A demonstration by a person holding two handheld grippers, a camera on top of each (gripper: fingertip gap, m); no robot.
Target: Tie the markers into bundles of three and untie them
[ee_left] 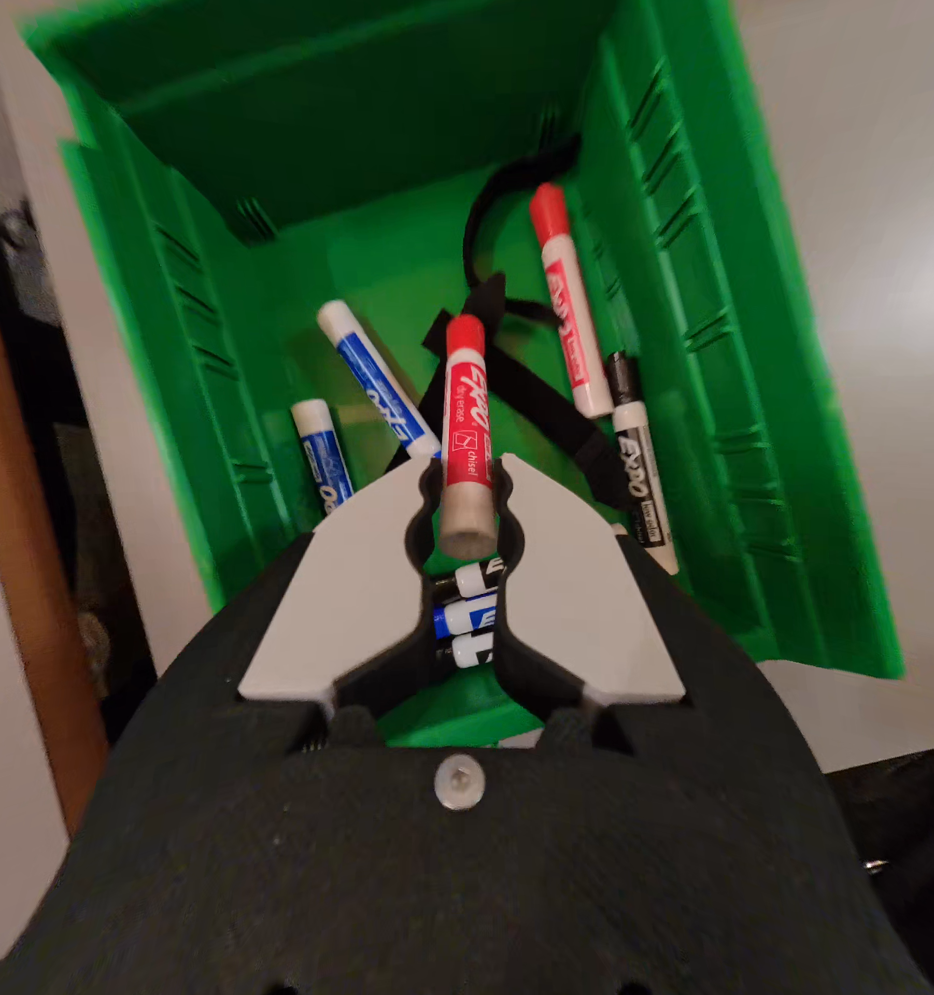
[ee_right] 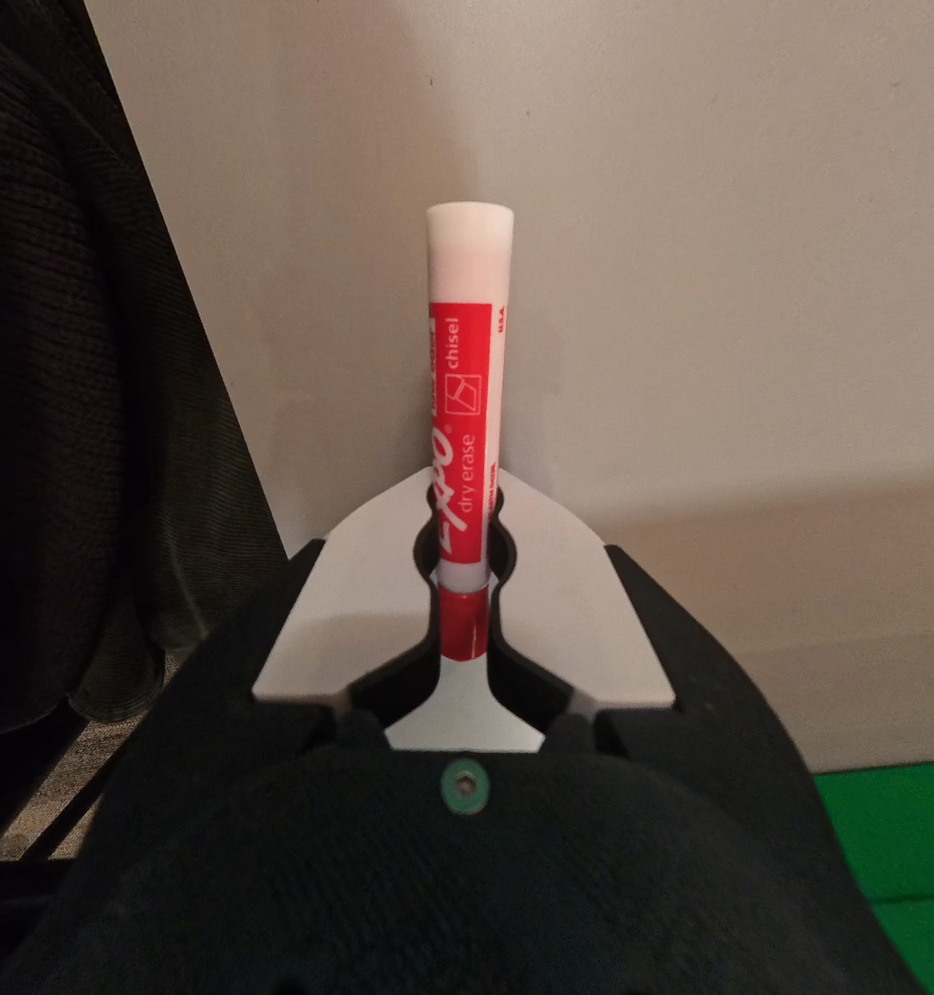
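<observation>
- The left claw [ee_left: 467, 484] is clamped on a red-capped marker [ee_left: 467, 425], gripping its white tail end; the cap end points away from the camera, up the centre of the frame.
- This marker hangs over a green bin [ee_left: 723, 377] that fills most of the left wrist view and stands on a white tabletop [ee_left: 885, 215].
- On the bin floor lie a second red marker [ee_left: 564, 301] at upper right, a black marker [ee_left: 640, 463] just below it by the right wall, two blue markers [ee_left: 378, 382] at centre left, and a black strap [ee_left: 535, 409] looping between them. More markers [ee_left: 473, 614] show through the gap behind the claw's tips.
- The right claw [ee_right: 462, 517] is clamped on another red marker [ee_right: 467, 377], held upright in the centre of the frame with the white tail up and the red cap down between the fingers.
- Behind it is a plain pale wall [ee_right: 723, 215]; dark fabric [ee_right: 77, 377] fills the left side, and a green patch [ee_right: 895, 840] sits at lower right.
</observation>
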